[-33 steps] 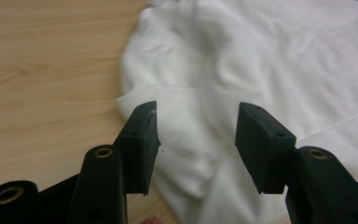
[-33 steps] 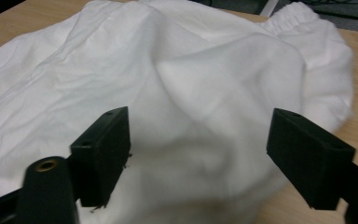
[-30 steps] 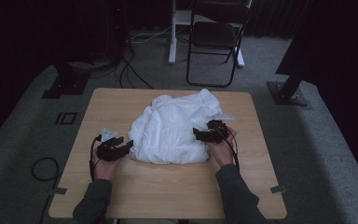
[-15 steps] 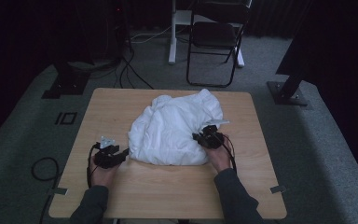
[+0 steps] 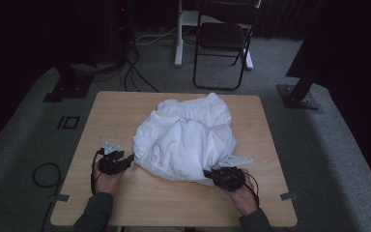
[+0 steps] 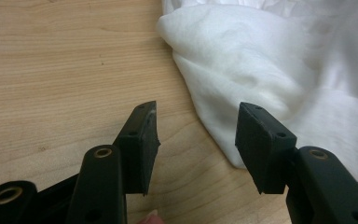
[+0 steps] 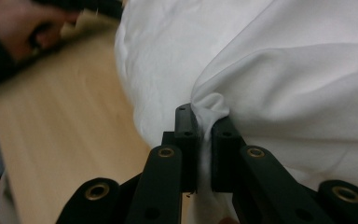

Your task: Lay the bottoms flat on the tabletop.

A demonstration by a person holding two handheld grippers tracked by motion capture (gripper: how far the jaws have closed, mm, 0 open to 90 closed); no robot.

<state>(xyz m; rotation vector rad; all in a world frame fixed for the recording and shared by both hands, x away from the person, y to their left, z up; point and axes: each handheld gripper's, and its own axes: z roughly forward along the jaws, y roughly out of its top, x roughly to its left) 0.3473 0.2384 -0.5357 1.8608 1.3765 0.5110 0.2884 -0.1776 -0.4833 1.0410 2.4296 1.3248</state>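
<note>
Dim room — grey carpet [image 5: 319,145], black folding chair [image 5: 222,43] beyond.

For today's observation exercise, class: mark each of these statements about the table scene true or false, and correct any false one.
1. The right hand-held gripper is shut on a fold of the white garment. True.
2. The left hand-held gripper also pinches the cloth. False: its jaws stand open, with the garment's edge between them.
3. The garment lies on a wooden table. True.
4. A folding chair stands on the table. False: it stands on the floor beyond the table.
</note>
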